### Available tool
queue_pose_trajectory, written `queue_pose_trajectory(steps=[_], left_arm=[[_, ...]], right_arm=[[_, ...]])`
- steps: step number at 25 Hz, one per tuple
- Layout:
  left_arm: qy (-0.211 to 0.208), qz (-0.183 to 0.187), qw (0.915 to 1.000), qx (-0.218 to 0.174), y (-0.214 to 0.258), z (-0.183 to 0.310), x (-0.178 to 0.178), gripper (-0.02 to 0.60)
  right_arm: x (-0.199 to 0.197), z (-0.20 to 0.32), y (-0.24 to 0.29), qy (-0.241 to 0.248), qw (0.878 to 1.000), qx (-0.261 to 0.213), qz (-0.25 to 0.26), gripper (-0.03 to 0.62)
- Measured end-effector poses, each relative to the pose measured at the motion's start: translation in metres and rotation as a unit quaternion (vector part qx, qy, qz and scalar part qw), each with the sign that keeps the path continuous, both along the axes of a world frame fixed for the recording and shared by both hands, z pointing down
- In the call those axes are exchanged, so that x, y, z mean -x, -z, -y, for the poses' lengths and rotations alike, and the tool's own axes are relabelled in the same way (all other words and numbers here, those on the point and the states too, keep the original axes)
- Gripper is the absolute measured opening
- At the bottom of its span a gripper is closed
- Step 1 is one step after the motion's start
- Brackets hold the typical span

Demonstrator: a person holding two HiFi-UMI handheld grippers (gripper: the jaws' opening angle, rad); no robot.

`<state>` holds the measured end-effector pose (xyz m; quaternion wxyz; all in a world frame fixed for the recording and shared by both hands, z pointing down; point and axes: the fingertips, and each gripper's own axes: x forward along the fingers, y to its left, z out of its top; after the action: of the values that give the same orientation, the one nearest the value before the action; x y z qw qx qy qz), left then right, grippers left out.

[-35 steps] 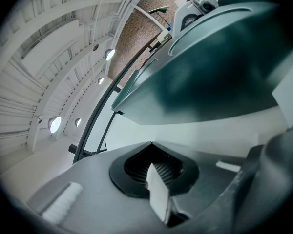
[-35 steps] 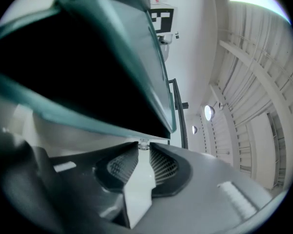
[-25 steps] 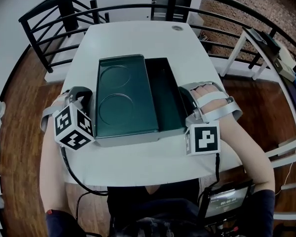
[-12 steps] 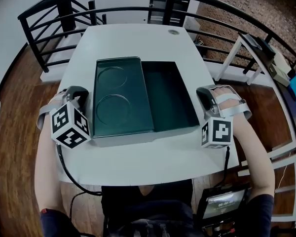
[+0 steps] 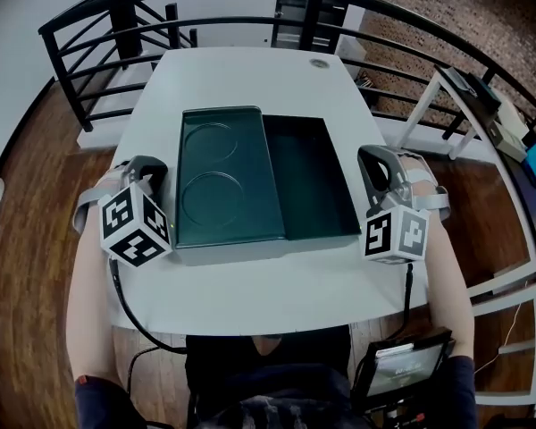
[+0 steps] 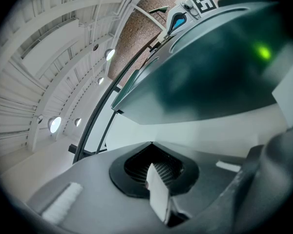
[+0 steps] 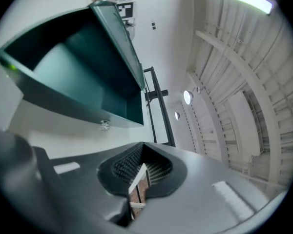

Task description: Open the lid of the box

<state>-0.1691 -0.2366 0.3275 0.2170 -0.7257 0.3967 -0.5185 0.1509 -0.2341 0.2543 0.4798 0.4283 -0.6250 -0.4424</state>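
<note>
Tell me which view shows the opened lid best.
Head view: the whole lid lies flat left of the box, both round recesses visible. Left gripper view catches only its blurred side close up; right gripper view shows mainly the box.

No word, brand or number can be read anywhere. The only signs shown are black-and-white square marker patterns, in which no letters are carried. They are borne by the left white plastic cube [image 5: 136, 228], fixed to the left gripper [image 5: 147, 163], and by the right white plastic cube [image 5: 395, 235], fixed to the right gripper [image 5: 373, 155]. A few pale lines are shown on the small lit screen [image 5: 402, 362] at the lower edge of the head view, but they are too small to be made out.
</note>
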Motion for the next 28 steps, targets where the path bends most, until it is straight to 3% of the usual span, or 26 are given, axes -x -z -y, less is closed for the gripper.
queue_pose_trajectory(steps=[7, 12, 18, 28], left_arm=[[-0.001, 0.001, 1.0000, 0.001, 0.000, -0.001, 0.001, 0.017], [0.000, -0.001, 1.0000, 0.000, 0.001, 0.001, 0.001, 0.017], [0.000, -0.002, 1.0000, 0.002, 0.000, 0.001, 0.001, 0.017], [0.000, -0.002, 1.0000, 0.003, -0.002, 0.001, -0.003, 0.017]], right_arm=[[-0.007, 0.000, -0.007, 0.009, 0.996, 0.032, 0.077, 0.003], [-0.011, 0.001, -0.025, 0.018, 0.996, 0.063, 0.063, 0.003], [-0.015, 0.005, -0.030, 0.023, 0.992, 0.087, 0.093, 0.003], [-0.019, 0.005, -0.037, 0.014, 0.992, 0.100, 0.071, 0.004]])
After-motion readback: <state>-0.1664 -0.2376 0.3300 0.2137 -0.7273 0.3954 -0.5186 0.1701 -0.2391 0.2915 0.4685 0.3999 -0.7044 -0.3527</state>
